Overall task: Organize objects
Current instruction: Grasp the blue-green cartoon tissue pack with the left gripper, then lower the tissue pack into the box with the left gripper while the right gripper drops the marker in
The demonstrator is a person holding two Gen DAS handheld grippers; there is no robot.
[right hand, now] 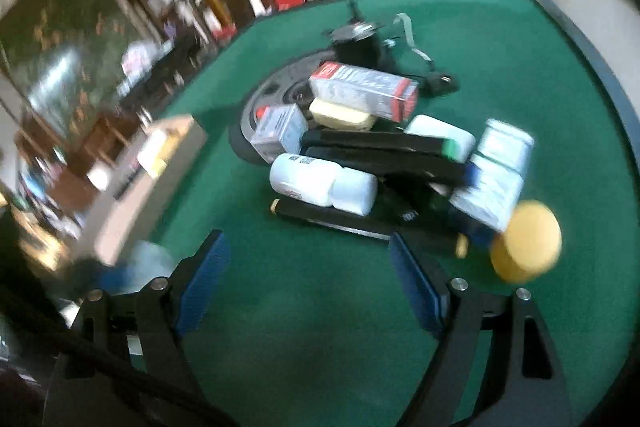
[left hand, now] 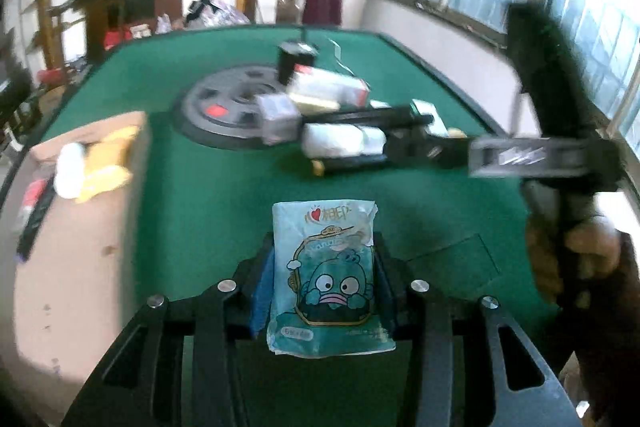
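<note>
Green felt covers the table [left hand: 208,183] under both my tools, with windows along the wall at two o'clock and dark shelving at eleven. My left gripper [left hand: 323,277] is clamped on a teal tissue pack [left hand: 326,279] printed with a cartoon fish face; the blue pads [left hand: 264,291] press its two sides and the pack stands upright between them, above the felt. At nine o'clock from it sits a cardboard box [left hand: 100,227] already holding a white bottle [left hand: 70,169] and something yellow, too blurred to name.

At twelve o'clock lies the heap of things on and beside the table's round grey centre plate [right hand: 276,83]: a long red-and-white carton [right hand: 364,91], a small grey carton [right hand: 280,131], a white jar on its side [right hand: 324,185], a pale soap-like bar [right hand: 340,113], long black bars, and a tangle of black cable behind them. My right gripper [right hand: 310,281] hangs over bare felt just short of this heap, its jaws standing wide apart with nothing between them. At two o'clock from it a round yellow lid [right hand: 528,241] shows, blurred, beside a white-and-blue packet [right hand: 496,175]. In the left view my right hand [left hand: 576,259] wraps the black handle at three o'clock.
</note>
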